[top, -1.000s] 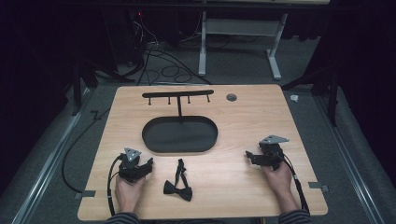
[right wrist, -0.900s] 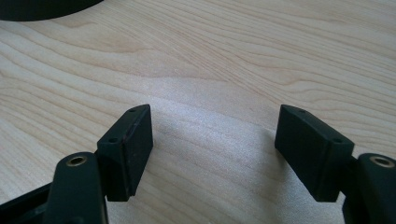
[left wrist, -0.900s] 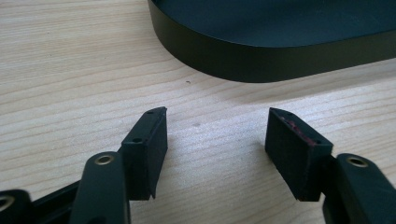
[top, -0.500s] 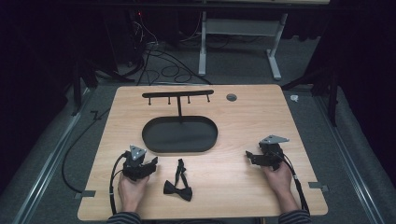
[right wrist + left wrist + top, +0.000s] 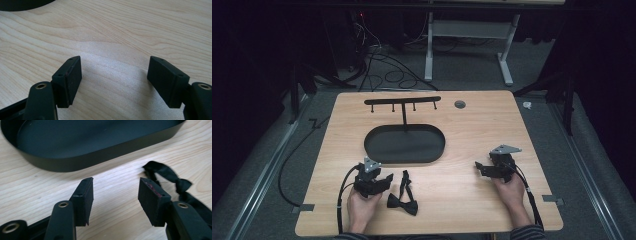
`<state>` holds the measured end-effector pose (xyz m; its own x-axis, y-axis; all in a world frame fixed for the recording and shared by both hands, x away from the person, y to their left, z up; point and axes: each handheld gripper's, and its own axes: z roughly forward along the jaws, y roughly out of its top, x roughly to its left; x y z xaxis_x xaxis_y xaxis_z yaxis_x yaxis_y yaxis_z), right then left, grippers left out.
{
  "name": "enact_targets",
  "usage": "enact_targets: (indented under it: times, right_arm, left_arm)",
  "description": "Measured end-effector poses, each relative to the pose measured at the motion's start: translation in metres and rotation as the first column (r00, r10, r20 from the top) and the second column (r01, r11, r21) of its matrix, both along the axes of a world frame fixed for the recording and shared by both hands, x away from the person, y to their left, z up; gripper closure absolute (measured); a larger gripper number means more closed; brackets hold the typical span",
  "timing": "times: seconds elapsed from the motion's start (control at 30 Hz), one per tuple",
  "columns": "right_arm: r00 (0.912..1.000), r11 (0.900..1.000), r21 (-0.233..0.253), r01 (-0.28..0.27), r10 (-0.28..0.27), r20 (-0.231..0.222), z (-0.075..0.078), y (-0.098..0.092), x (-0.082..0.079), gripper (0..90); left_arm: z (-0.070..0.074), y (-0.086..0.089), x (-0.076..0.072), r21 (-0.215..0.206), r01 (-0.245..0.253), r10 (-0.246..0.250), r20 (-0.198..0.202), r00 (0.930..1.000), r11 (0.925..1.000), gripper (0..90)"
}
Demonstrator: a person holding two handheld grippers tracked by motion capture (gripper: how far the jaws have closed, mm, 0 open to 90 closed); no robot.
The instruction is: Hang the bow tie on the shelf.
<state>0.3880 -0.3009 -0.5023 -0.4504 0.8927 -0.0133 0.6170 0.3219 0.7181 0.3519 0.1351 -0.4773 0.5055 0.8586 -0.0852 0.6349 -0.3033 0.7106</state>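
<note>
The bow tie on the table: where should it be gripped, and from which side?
Grip the bow tie at its narrow centre knot, coming down from above with the open left gripper, which is nearest. It lies flat on the table, so the wings give little to pinch.

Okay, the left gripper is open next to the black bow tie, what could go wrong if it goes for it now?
1. The black fabric bow tie lies flat on the wooden table, so the open left gripper might scrape wood and pinch only one strap.
2. Its thin straps trail loose; lifted by the knot, they could snag on the black oval tray nearby.
3. The open right gripper sits far off, too distant to steady it.
</note>
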Motion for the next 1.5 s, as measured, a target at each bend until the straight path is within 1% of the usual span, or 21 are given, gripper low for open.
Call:
enact_targets:
  times: [0.17,0.3,0.6,0.67,0.77,0.97,1.0,1.07,1.13,1.23,1.33,1.37,1.4,1.43,1.5]
  right_arm:
    - [1.0,1.0,0.0,0.0,0.0,0.0,0.0,0.0,0.0,28.7]
    - [1.0,1.0,0.0,0.0,0.0,0.0,0.0,0.0,0.0,28.7]
    - [1.0,1.0,0.0,0.0,0.0,0.0,0.0,0.0,0.0,28.7]
    - [1.0,1.0,0.0,0.0,0.0,0.0,0.0,0.0,0.0,28.7]
    - [1.0,1.0,0.0,0.0,0.0,0.0,0.0,0.0,0.0,28.7]
    - [1.0,1.0,0.0,0.0,0.0,0.0,0.0,0.0,0.0,28.7]
    - [1.0,1.0,0.0,0.0,0.0,0.0,0.0,0.0,0.0,28.7]
    - [1.0,1.0,0.0,0.0,0.0,-0.001,0.0,0.0,0.0,28.7]
    - [1.0,1.0,0.0,0.0,0.0,-0.002,0.0,0.0,0.0,28.7]
    - [1.0,1.0,-0.001,0.0,0.0,-0.001,0.0,0.0,0.0,28.7]
    - [1.0,1.0,-0.001,0.0,0.0,-0.001,0.0,0.0,0.0,28.7]
    - [1.0,1.0,-0.001,-0.001,0.001,-0.001,0.0,0.0,0.0,28.7]
    - [1.0,1.0,-0.001,-0.001,0.001,-0.001,0.0,0.0,0.0,28.7]
    - [1.0,1.0,-0.001,0.0,0.0,-0.001,0.0,0.0,0.0,28.7]
    - [1.0,1.0,-0.001,-0.001,0.001,-0.001,0.0,0.0,0.0,28.7]
  left_arm:
    - [-0.001,-0.011,0.0,0.01,0.023,-0.023,-0.021,0.9995,0.9997,48.0]
    - [-0.004,-0.018,-0.001,0.011,0.036,-0.036,-0.038,0.9987,0.9993,48.2]
    - [-0.008,-0.028,-0.003,0.017,0.049,-0.048,-0.056,0.9973,0.9987,48.0]
    - [-0.008,-0.03,-0.003,0.019,0.053,-0.052,-0.055,0.9972,0.9984,47.9]
    - [-0.01,-0.034,-0.003,0.013,0.058,-0.057,-0.058,0.9967,0.9982,47.8]
    - [-0.014,-0.041,-0.002,0.052,0.074,-0.07,-0.061,0.9956,0.9959,49.1]
    - [-0.015,-0.042,-0.002,0.062,0.068,-0.065,-0.051,0.9966,0.9958,50.0]
    - [-0.014,-0.043,-0.003,0.076,0.068,-0.065,-0.045,0.9969,0.9947,53.0]
    - [-0.014,-0.044,-0.004,0.092,0.071,-0.069,-0.035,0.997,0.9932,57.6]
    - [-0.013,-0.047,-0.005,0.102,0.094,-0.091,-0.035,0.9952,0.9903,64.3]
    - [-0.011,-0.052,-0.005,0.13,0.124,-0.12,-0.042,0.9919,0.9837,72.6]
    - [-0.011,-0.053,-0.005,0.134,0.141,-0.136,-0.048,0.9896,0.9809,78.1]
    - [-0.011,-0.053,-0.005,0.134,0.141,-0.136,-0.048,0.9896,0.9809,80.0]
    - [-0.011,-0.053,-0.004,0.126,0.142,-0.136,-0.053,0.9892,0.9819,80.0]
    - [-0.011,-0.05,-0.003,0.101,0.138,-0.132,-0.067,0.989,0.9852,83.4]
